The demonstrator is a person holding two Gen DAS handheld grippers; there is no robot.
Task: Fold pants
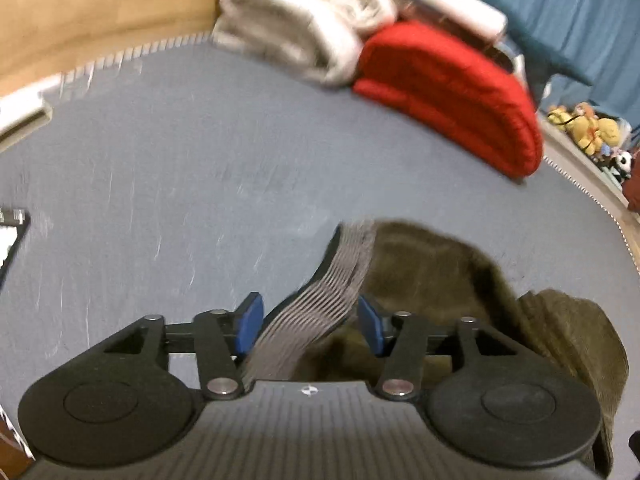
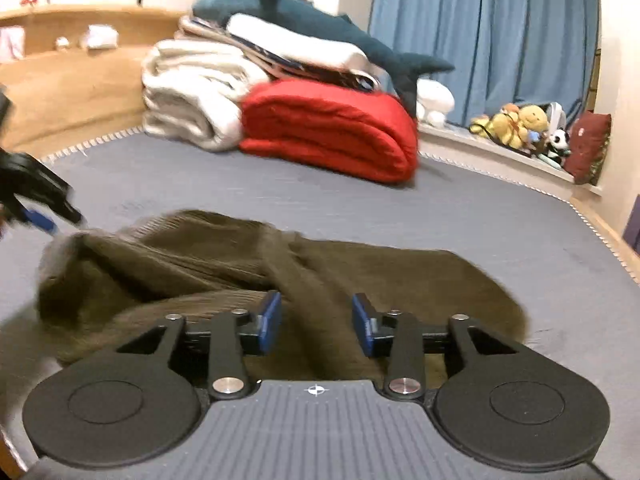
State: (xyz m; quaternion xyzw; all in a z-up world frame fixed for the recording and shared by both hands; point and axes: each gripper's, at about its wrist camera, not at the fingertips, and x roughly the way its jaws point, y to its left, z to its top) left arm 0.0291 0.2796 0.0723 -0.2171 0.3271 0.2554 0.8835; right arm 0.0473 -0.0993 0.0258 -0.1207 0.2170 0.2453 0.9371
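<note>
- Olive-brown corduroy pants (image 2: 280, 264) lie in a rumpled heap on a grey-blue mattress (image 2: 500, 224), filling the near part of the right wrist view.
- The right gripper (image 2: 317, 326) hangs low over the middle of the heap, its blue pads (image 2: 270, 320) spread apart with a ridge of the cloth running up between them; whether either pad touches the fabric cannot be told.
- The left gripper (image 1: 310, 322) is at the waist end of the pants (image 1: 460, 280), its blue pads (image 1: 250, 320) set wide apart on either side of the grey ribbed waistband (image 1: 320, 304), which runs up through the gap without being pinched.
- In the right wrist view, the left gripper (image 2: 46, 216) shows as a dark, blurred shape at the left edge, just above the far left corner of the heap.
- At the head of the mattress, a folded red quilt (image 2: 332, 128) lies just beside a folded cream blanket (image 2: 192, 96), both well apart from the pants.
- A dark blue plush shark (image 2: 320, 28) sprawls across a white pillow (image 2: 296, 44) stacked behind the quilt.
- A wooden headboard (image 2: 72, 76) runs along the left, and blue curtains (image 2: 480, 32) hang at the right.
- Yellow plush toys (image 2: 516, 124), a small panda toy (image 2: 558, 140) and a dark red cushion (image 2: 588, 144) crowd the window ledge beyond the mattress's stitched edge.
- Both views are softened by motion blur.
</note>
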